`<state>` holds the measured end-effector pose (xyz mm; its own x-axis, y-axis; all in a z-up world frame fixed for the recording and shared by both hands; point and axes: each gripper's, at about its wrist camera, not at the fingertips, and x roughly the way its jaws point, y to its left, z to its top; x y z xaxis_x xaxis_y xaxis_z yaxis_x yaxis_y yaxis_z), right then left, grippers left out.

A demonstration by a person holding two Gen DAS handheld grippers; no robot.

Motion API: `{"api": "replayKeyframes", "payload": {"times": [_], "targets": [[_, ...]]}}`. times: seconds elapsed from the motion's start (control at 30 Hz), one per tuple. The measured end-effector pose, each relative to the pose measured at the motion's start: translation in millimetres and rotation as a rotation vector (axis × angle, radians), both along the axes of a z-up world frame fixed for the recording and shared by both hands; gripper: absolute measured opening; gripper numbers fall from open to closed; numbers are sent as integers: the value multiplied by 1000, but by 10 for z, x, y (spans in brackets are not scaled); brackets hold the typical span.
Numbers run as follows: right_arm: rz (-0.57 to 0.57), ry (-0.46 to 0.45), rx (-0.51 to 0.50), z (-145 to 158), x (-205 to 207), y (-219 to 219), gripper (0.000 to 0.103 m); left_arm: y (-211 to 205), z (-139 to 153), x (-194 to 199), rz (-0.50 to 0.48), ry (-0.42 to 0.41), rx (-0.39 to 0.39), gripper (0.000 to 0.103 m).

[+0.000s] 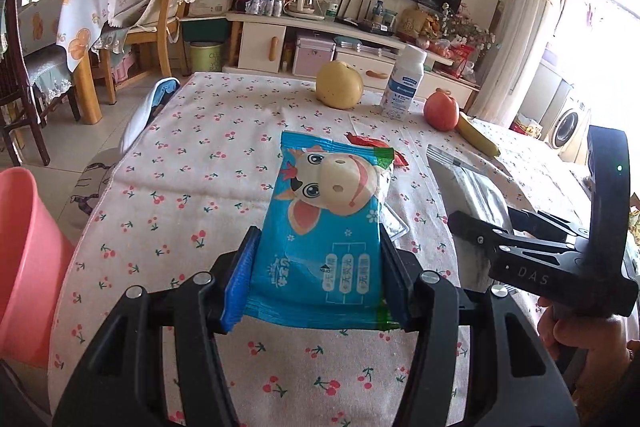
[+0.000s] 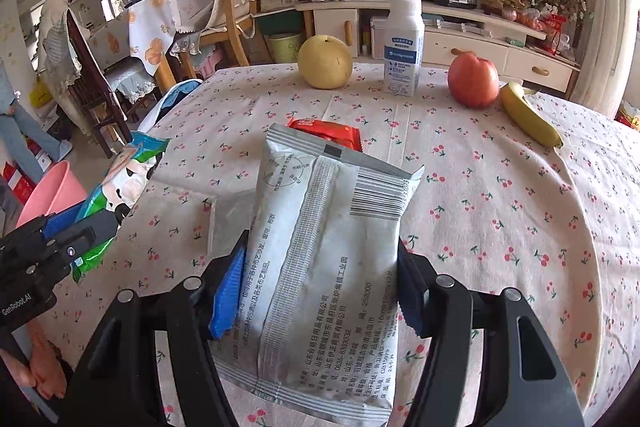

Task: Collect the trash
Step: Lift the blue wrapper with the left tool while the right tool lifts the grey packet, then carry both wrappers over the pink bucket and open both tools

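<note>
My left gripper (image 1: 316,247) is shut on a blue cow-print packet (image 1: 320,211), held above the cherry-print tablecloth (image 1: 192,163). My right gripper (image 2: 322,251) is shut on a grey printed packet (image 2: 320,247), also lifted off the table. In the right wrist view the left gripper (image 2: 92,223) shows at the left with the blue packet (image 2: 124,179) in it. The right gripper (image 1: 472,223) appears at the right of the left wrist view, the grey packet (image 1: 468,179) in front of it. A red wrapper (image 2: 324,131) lies on the cloth behind both packets. A pink bin (image 1: 24,267) stands on the floor at the table's left.
At the table's far edge stand a yellow pear (image 2: 325,62), a white bottle (image 2: 404,47), a red apple (image 2: 473,79) and a banana (image 2: 528,115). Wooden chairs (image 1: 160,15) and a second table stand at the left; a person (image 2: 60,27) is at the far left.
</note>
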<state>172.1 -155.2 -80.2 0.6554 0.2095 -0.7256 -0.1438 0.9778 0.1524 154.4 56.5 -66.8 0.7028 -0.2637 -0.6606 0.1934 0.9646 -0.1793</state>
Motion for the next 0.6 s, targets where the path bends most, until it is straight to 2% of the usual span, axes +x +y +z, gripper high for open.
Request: {"api": "replayKeyframes", "payload": {"times": [0.37, 0.6], "targets": [[84, 5, 38, 172, -214, 547, 64, 423, 189, -295, 82, -50, -5, 57], [185, -4, 62, 359, -223, 1137, 64, 866, 349, -392, 182, -95, -64, 57]]}}
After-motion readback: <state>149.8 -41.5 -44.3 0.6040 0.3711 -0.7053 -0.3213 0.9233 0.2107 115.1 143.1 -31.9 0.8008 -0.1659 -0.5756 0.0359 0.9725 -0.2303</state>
